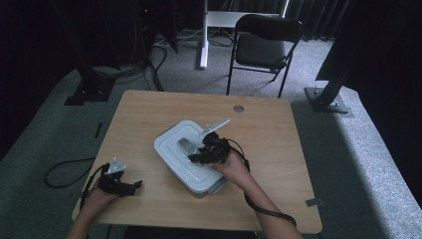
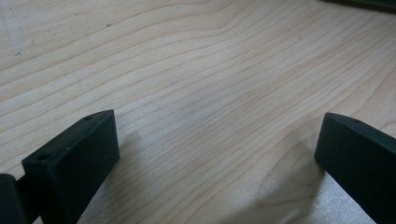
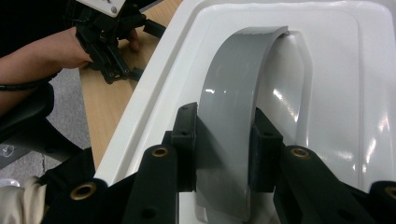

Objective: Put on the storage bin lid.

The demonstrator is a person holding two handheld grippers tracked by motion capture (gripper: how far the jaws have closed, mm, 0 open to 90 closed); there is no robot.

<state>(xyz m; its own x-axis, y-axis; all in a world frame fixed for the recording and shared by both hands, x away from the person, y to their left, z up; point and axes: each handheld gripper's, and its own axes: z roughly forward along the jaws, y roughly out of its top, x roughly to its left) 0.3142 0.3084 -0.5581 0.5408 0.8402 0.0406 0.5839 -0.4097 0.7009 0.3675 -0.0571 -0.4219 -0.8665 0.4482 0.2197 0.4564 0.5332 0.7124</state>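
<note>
Right gripper (image 3: 224, 154) had its jaws clamped on the grey curved plastic handle (image 3: 231, 112) of the white rectangular plastic box lid (image 1: 174, 142), frame centre on the light wooden worktop (image 1: 149, 114). Left gripper (image 1: 130, 187), jaws apart, sat lower left. Risk: smooth handle slipping, lid tilting when lifted.

No readable text, label, brand, number or sign appears anywhere.

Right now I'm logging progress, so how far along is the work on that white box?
Done: the right gripper is shut on the grey handle of the white box's lid. In hand: that grip. Left: any lift; the lid sits flat on the box. The left gripper rests open over bare table.
</note>
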